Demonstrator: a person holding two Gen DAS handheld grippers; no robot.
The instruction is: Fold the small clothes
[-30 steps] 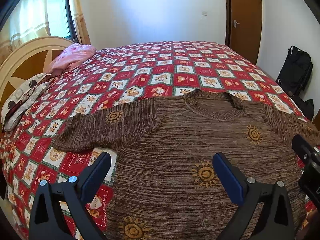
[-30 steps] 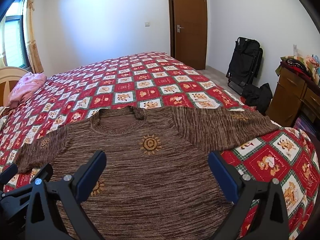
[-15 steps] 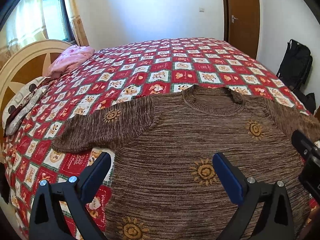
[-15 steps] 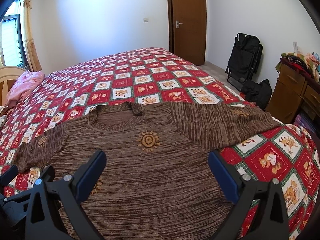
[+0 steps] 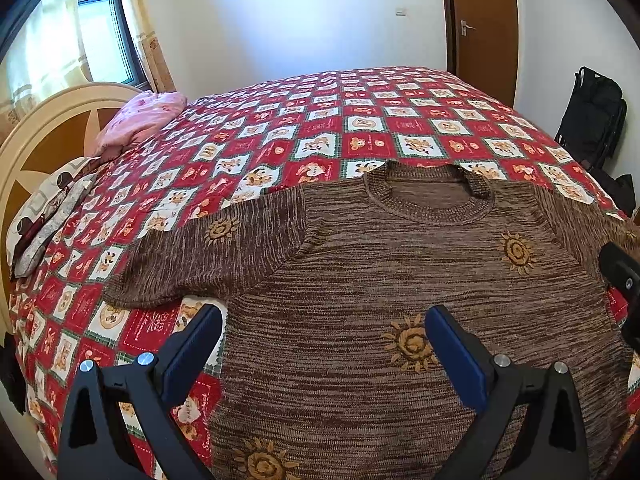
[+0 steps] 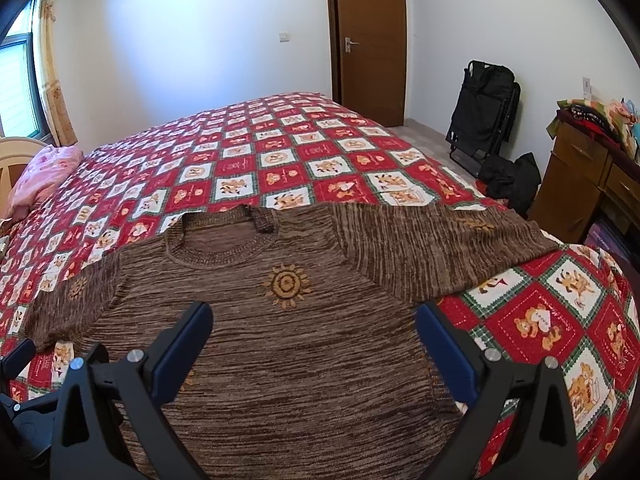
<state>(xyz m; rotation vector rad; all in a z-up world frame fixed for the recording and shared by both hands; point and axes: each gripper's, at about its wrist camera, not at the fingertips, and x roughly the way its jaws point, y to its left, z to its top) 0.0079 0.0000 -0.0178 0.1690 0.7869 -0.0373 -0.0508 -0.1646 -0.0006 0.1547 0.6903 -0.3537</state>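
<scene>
A brown knit sweater (image 5: 400, 280) with orange sun motifs lies flat, front up, on the red and white patchwork bedspread (image 5: 320, 136), both sleeves spread sideways. It also shows in the right wrist view (image 6: 280, 332). My left gripper (image 5: 324, 344) is open and empty above the sweater's lower left part, near the left sleeve (image 5: 192, 264). My right gripper (image 6: 314, 340) is open and empty above the lower right part, near the right sleeve (image 6: 440, 248). The right gripper's edge shows in the left wrist view (image 5: 624, 280).
A pink cloth (image 5: 140, 120) and pillows (image 5: 44, 220) lie by the headboard (image 5: 48, 128) at the left. A wooden dresser (image 6: 584, 192), a black folded chair (image 6: 484, 112) and black bags (image 6: 508, 180) stand right of the bed. A brown door (image 6: 368, 36) is at the back.
Both grippers have risen and tilted down a little, so the sweater sits lower in both views. The sweater has not moved. Both grippers stay open.
</scene>
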